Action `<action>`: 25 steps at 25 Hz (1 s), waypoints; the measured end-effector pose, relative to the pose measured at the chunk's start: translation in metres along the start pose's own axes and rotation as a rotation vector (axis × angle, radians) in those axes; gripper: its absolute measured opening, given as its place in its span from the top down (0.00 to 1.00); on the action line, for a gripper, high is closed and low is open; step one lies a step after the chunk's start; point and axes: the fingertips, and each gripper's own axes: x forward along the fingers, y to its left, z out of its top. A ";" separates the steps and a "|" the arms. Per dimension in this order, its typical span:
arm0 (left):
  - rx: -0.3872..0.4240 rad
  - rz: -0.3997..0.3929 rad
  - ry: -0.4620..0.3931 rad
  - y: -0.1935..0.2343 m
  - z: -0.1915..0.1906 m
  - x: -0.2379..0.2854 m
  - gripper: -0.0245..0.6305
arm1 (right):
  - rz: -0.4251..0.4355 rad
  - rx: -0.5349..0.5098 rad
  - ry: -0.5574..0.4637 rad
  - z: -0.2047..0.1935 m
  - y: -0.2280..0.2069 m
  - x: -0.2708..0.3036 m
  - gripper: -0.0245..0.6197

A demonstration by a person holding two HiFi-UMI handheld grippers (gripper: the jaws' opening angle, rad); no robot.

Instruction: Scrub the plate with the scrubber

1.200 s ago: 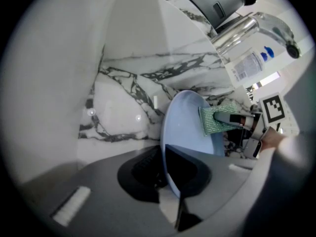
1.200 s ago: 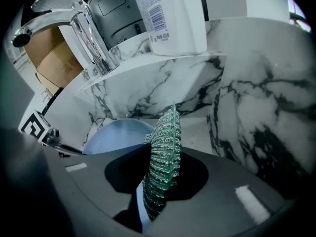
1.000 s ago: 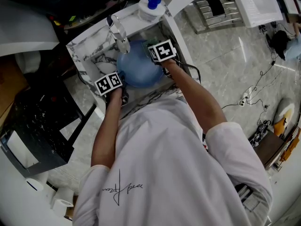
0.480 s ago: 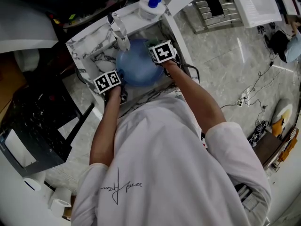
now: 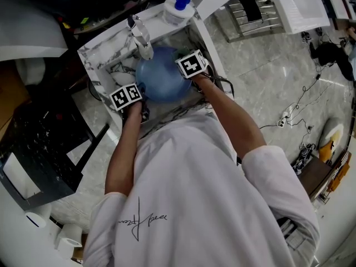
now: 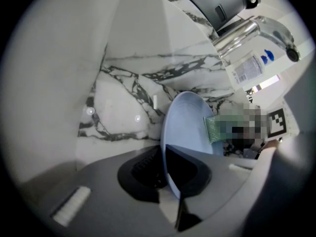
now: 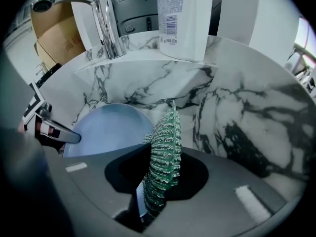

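The left tool pinches the near rim of the blue plate. The rim runs down between its two dark jaws, and the plate rises from them on edge, with its hollow face turned toward the right tool. The right tool is clamped on the green mesh scrubber, which stands up out of its jaws as a thin ridged sheet. Just beyond that tool's jaws and to their left lies the plate's pale bowl, with the scrubber's far edge at the plate's rim. From the left tool's side the green pad sits against the plate's face near its far rim, though how firmly it presses cannot be told.

Both tools and the plate are down inside a white, grey-veined marble sink, whose walls close in right behind the plate. Above the far wall a chrome faucet arches over the basin toward the plate. A white bottle with a blue cap stands on the ledge beside it.

Only the head view shows the person's white shirt and forearms covering the sink's near side, the marker cubes hiding both sets of jaws, and cables on the grey floor. Only the right gripper view takes in a cardboard box past the faucet.
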 end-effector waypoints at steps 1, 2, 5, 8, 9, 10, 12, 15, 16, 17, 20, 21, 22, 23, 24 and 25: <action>-0.001 0.000 -0.001 0.000 0.000 0.000 0.84 | 0.005 0.006 0.007 -0.002 0.001 0.001 0.86; -0.002 -0.001 -0.002 0.000 0.000 0.000 0.84 | 0.005 0.010 0.013 -0.003 0.002 0.001 0.86; -0.003 -0.004 -0.006 0.000 0.001 0.000 0.84 | -0.008 0.024 0.028 -0.005 -0.002 -0.001 0.86; -0.006 -0.006 -0.009 0.000 0.001 0.001 0.84 | -0.013 0.043 0.029 -0.004 -0.005 -0.004 0.86; -0.006 -0.007 -0.010 0.000 0.001 0.001 0.84 | -0.013 0.049 0.030 -0.004 -0.007 -0.004 0.86; -0.007 -0.008 -0.010 0.000 0.001 0.001 0.84 | -0.008 0.059 0.039 -0.006 -0.007 -0.005 0.86; -0.011 -0.010 -0.011 0.001 0.001 0.001 0.84 | -0.007 0.074 0.072 -0.012 -0.007 -0.005 0.86; -0.008 -0.003 -0.017 0.001 0.002 0.000 0.85 | -0.016 0.072 0.091 -0.016 -0.005 -0.008 0.86; -0.004 0.002 -0.020 0.001 0.002 0.000 0.85 | -0.010 0.073 0.095 -0.018 -0.003 -0.008 0.86; -0.001 0.005 -0.023 0.001 0.002 0.000 0.85 | -0.004 0.076 0.100 -0.019 -0.002 -0.008 0.86; -0.001 0.003 -0.027 0.000 0.003 0.001 0.85 | -0.009 0.092 0.121 -0.024 -0.004 -0.010 0.86; 0.001 0.003 -0.029 0.000 0.003 0.001 0.85 | -0.011 0.096 0.132 -0.026 -0.004 -0.011 0.86; 0.003 0.003 -0.030 0.000 0.003 0.001 0.85 | -0.010 0.100 0.144 -0.028 -0.003 -0.012 0.86; 0.003 0.003 -0.030 0.000 0.003 0.001 0.85 | -0.002 0.103 0.153 -0.031 -0.001 -0.012 0.86; 0.001 0.002 -0.031 0.001 0.003 0.001 0.85 | 0.009 0.102 0.160 -0.032 0.001 -0.012 0.86; 0.000 0.002 -0.031 0.001 0.003 0.001 0.85 | 0.015 0.099 0.167 -0.034 0.002 -0.013 0.86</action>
